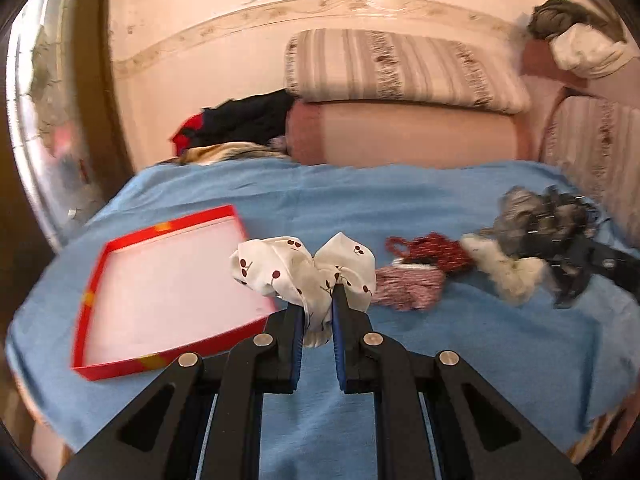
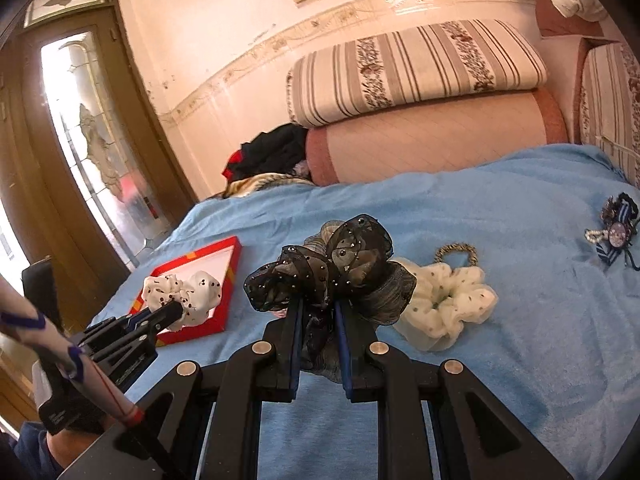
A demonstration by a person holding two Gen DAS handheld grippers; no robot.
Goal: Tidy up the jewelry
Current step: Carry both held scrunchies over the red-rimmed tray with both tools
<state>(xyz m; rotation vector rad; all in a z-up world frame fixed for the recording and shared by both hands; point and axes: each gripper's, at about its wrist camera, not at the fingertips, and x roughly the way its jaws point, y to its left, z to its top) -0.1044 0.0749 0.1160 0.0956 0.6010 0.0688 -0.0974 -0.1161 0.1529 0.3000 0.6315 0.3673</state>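
Two claws loaded: left claw (image 1: 318, 312) pinches cherry scrunchie (image 1: 304, 272); right claw (image 2: 318, 316) pinches black scrunchie (image 2: 332, 276).

blue bed cover (image 2: 480, 208): red box (image 1: 120, 364) lower left, cream scrunchie (image 2: 448, 304) center right, beaded band (image 2: 456, 254) behind it, striped bow brooch (image 2: 616, 236) far right.

Pink wall (image 2: 224, 24), wooden glazed door (image 2: 92, 128), blue bedspread (image 2: 480, 208), striped cushions (image 2: 412, 68)

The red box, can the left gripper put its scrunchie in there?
Probably yes. The left gripper holds the cherry scrunchie right beside the red box, which is open, with nothing between them.
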